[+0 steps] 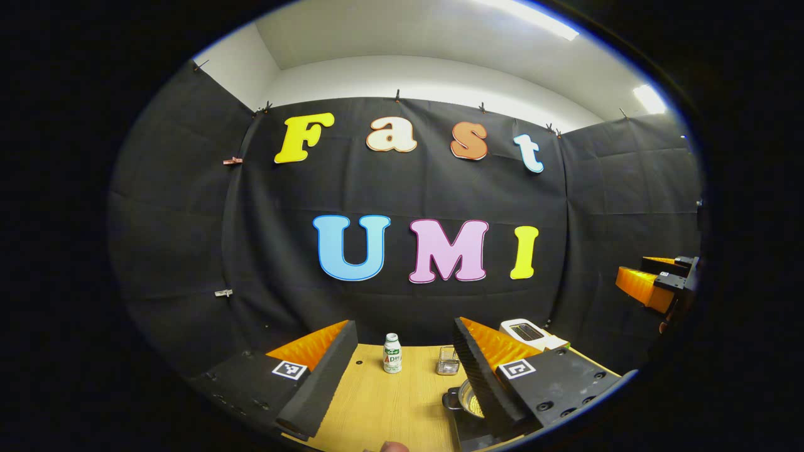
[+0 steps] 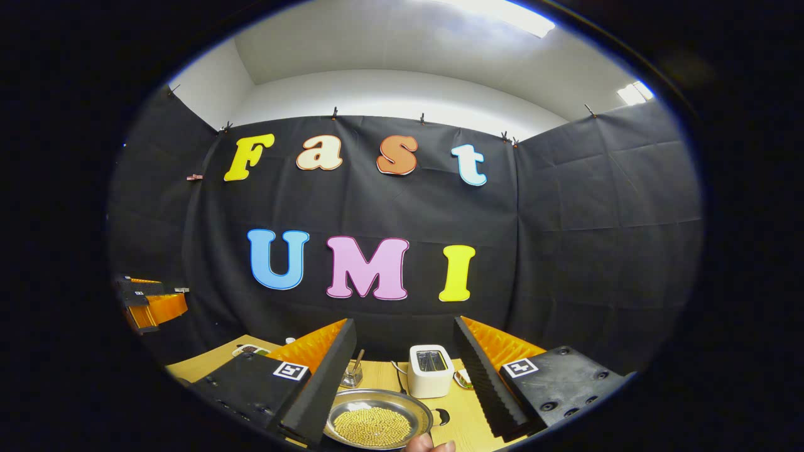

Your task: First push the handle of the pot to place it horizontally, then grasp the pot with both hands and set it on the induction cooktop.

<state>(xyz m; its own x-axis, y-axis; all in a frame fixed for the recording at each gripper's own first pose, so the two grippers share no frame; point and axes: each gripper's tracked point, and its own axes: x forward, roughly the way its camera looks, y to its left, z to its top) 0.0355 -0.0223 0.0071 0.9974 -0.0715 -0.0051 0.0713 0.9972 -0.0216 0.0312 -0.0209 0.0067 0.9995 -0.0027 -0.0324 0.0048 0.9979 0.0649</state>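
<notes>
The steel pot (image 2: 377,419) holds yellow grains and sits on the wooden table (image 2: 461,411), low between the fingers of my right gripper (image 2: 403,321), which is open and above it. A small loop handle (image 2: 441,416) shows on the pot's right side. In the left gripper view the pot (image 1: 468,398) peeks out from behind the right finger of my left gripper (image 1: 405,326), which is open with nothing held. The pot's far side is hidden there. Each gripper shows far off in the other's view: the right gripper (image 1: 653,285) and the left gripper (image 2: 147,304), both raised.
A white toaster (image 2: 430,370) stands behind the pot, beside a small glass (image 2: 352,375) holding a stick. A little white bottle (image 1: 392,353) and a small clear container (image 1: 447,361) stand on the table (image 1: 389,402). A fingertip (image 2: 430,444) shows at the bottom edge.
</notes>
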